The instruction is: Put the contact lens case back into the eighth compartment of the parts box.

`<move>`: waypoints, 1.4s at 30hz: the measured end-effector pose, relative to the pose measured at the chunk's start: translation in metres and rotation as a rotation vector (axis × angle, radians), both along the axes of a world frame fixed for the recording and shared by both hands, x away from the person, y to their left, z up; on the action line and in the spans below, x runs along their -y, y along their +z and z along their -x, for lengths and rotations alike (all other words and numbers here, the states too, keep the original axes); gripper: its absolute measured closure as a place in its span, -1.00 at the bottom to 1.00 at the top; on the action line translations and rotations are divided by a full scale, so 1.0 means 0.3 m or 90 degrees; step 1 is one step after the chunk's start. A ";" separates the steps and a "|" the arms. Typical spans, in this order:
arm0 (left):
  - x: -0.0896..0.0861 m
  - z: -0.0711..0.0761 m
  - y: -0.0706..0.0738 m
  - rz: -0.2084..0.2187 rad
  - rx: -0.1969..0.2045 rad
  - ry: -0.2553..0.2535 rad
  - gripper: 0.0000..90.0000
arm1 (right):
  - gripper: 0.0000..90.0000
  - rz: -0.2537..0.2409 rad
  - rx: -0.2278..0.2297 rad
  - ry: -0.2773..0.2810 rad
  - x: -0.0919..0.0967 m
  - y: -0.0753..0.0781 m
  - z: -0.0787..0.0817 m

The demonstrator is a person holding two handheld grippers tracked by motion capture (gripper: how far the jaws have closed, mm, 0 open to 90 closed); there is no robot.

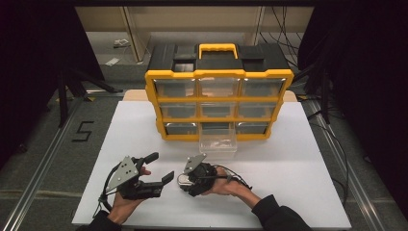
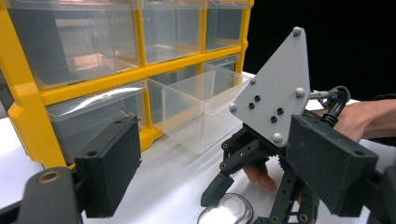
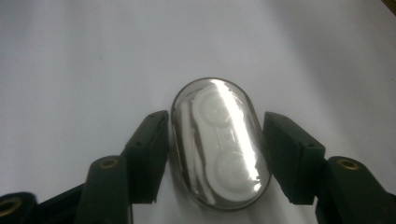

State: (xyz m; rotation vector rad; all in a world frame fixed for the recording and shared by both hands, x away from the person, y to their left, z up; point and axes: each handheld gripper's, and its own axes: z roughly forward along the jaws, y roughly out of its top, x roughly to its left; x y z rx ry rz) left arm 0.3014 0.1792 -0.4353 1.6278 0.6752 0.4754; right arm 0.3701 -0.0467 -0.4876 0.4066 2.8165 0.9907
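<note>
A small oval clear case (image 3: 219, 144) with white round parts inside lay flat on the white table (image 1: 288, 159), near its front edge and well in front of the yellow-and-black drawer organizer (image 1: 219, 98). The right gripper (image 3: 215, 156) pointed down at it, one black jaw on each side of the case. The left jaw sat right at the case's edge and a thin gap showed at the right one, so whether they pinched it could not be told. In the left gripper view only the case's top edge (image 2: 227, 212) showed, the rest cut off at the bottom of the frame. The left gripper (image 1: 159, 166) hovered beside it, jaws spread apart and empty. One clear drawer (image 1: 218, 143) stood pulled out from the organizer's bottom row; its contents were hard to make out. Beyond the table lay grey floor with a taped mark (image 1: 82, 131), cables and dark curtains.
</note>
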 end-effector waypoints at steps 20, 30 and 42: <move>-0.001 0.000 0.000 0.000 0.000 0.000 -0.61 | 0.10 -0.012 0.011 -0.003 0.011 0.042 0.007; -0.001 0.000 0.000 0.000 0.000 0.002 -0.61 | 0.10 -0.036 0.033 -0.010 0.039 0.094 0.008; -0.001 0.000 0.000 0.000 0.001 0.003 -0.61 | 0.10 -0.051 0.047 -0.016 0.064 0.134 0.014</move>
